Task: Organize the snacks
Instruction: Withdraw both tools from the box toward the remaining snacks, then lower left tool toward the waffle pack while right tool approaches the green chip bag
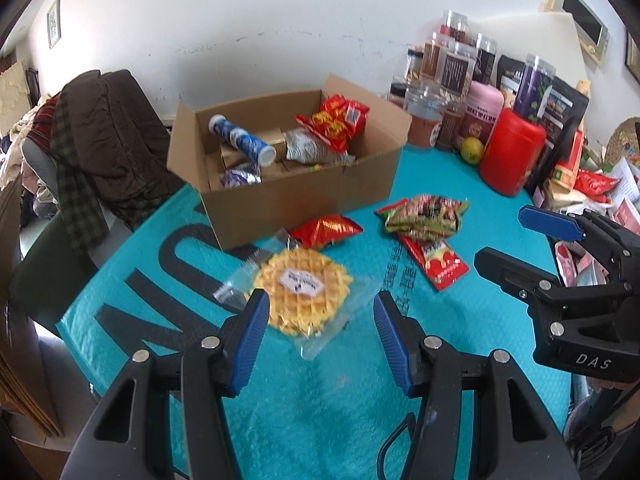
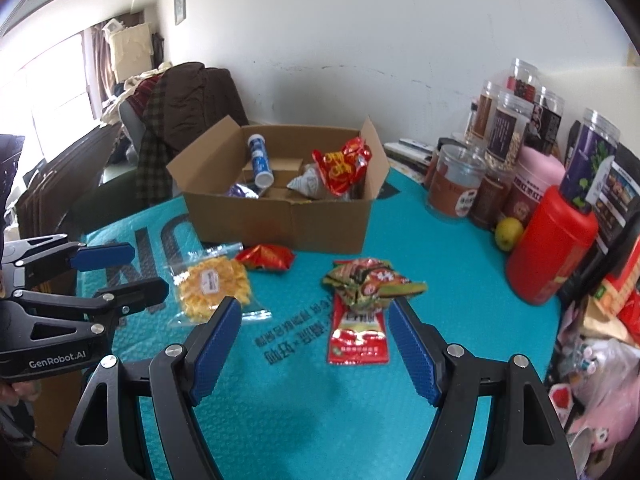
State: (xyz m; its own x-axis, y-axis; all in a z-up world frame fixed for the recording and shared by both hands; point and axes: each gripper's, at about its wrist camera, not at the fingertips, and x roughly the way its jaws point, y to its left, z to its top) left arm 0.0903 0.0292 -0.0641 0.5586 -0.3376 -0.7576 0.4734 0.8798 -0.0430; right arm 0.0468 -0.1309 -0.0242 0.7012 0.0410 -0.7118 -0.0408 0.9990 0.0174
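Left wrist view looks down on the teal worktop (image 1: 304, 400), where the left tool (image 1: 320, 322) hangs with its jaws spread wide and nothing between them, just above a waffle (image 1: 306, 290) sealed in a clear bag. Beyond the waffle lies a small red packet (image 1: 326, 232), close against the front wall of an open cardboard box (image 1: 304, 196). Inside the box are a blue-and-white tube (image 1: 242, 140) lying on its side, a red bag (image 1: 336, 122) and a silver pouch (image 1: 306, 146). To the right of the red packet sits a green-and-red packet (image 1: 424, 214), partly overlapping a flat red sachet (image 1: 436, 262).

From the right wrist view, the right tool (image 2: 316, 326) is also open and empty, held over the worktop with the sachet (image 2: 358, 334) between its fingers and the green-and-red packet (image 2: 370, 282) just past them. Jars (image 2: 500, 136) and a red canister (image 2: 550, 242) crowd the far right edge, with a yellow-green fruit (image 2: 509, 233) beside the canister.
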